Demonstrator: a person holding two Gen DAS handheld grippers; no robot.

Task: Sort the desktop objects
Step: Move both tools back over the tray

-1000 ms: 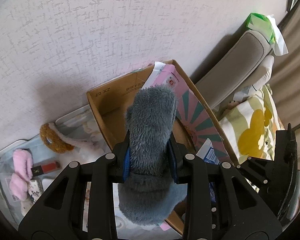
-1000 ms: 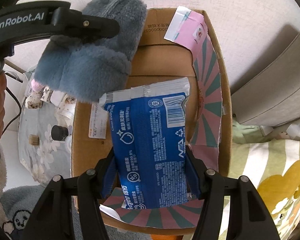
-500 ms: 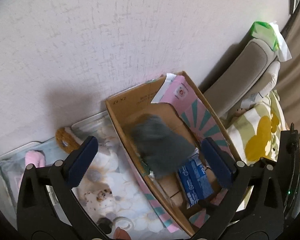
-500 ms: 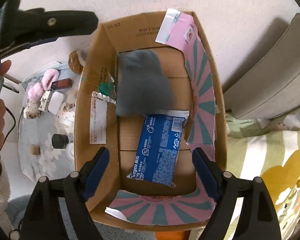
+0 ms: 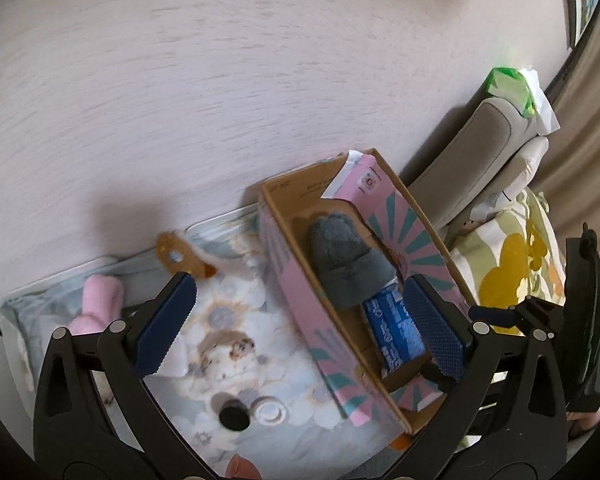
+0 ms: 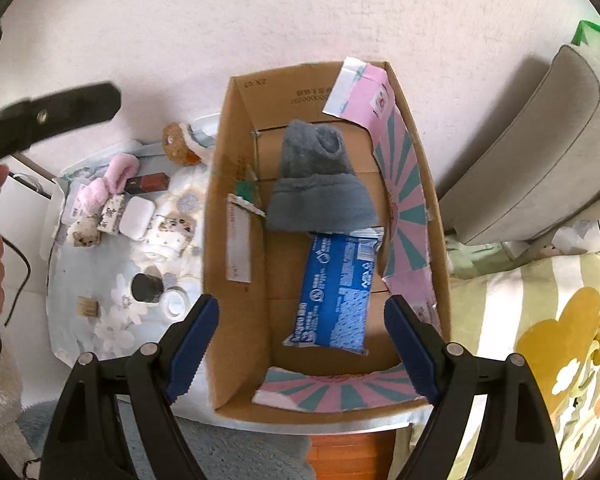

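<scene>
Already both the left gripper (image 5: 298, 320) and right gripper (image 6: 302, 350) had fingers apart, empty; the grey plush (image 6: 318, 184) and blue pack (image 6: 336, 292) lay inside the cardboard box (image 6: 216, 240); reaching for the small items (image 6: 120, 208) at the desk's far corner could knock the box.

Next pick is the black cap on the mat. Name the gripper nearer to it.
Left. The left gripper hangs above the black cap; the right gripper straddles the cardboard box.
</scene>
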